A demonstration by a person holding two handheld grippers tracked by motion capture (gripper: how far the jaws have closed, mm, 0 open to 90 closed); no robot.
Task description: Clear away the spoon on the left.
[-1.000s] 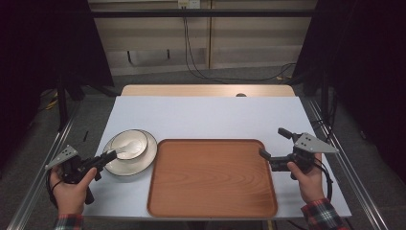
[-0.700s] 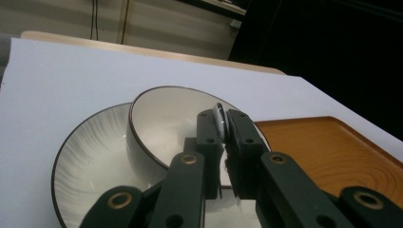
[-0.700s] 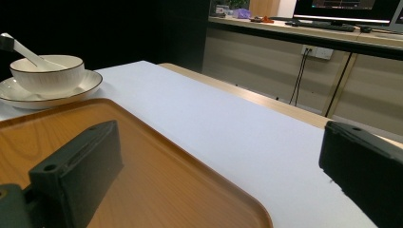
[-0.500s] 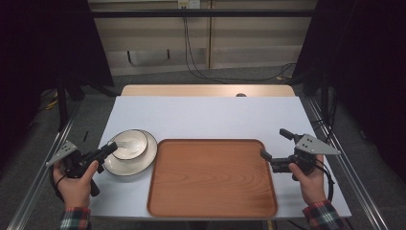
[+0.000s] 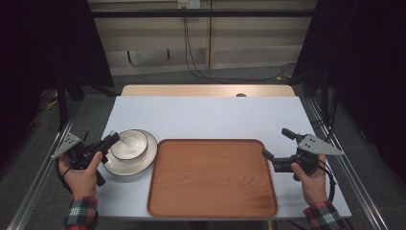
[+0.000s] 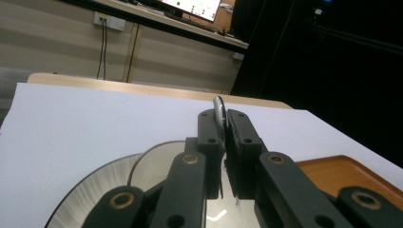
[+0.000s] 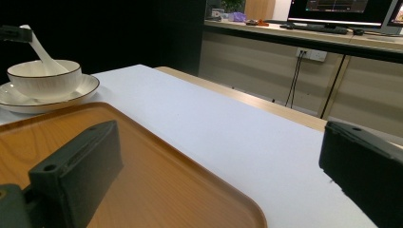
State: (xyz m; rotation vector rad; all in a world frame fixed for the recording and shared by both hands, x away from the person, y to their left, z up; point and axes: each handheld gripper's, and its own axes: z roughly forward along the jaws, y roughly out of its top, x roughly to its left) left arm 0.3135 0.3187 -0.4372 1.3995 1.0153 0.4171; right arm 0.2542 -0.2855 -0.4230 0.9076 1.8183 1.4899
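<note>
A white bowl [image 5: 128, 145] stands on a white plate [image 5: 145, 158] left of the wooden tray [image 5: 213, 177]. A white spoon [image 7: 41, 53] leans in the bowl [image 7: 45, 78], handle up. My left gripper [image 5: 112, 139] is shut on the spoon's handle [image 6: 218, 106] at the bowl's left rim, above the plate [image 6: 81, 199]. My right gripper [image 5: 276, 143] is open with nothing between its jaws, just past the tray's right edge. In the right gripper view its jaws [image 7: 223, 147] straddle the tray's corner [image 7: 142, 180] and the white tabletop.
The white table top [image 5: 210, 117] stretches behind the tray, with a wooden strip [image 5: 206, 90] at its far edge. Metal rails run along both sides of the table. Cables hang down the wall behind.
My left gripper has shifted a little forward and up with the spoon handle in it. The right gripper, bowl, plate and tray stay where they were.
</note>
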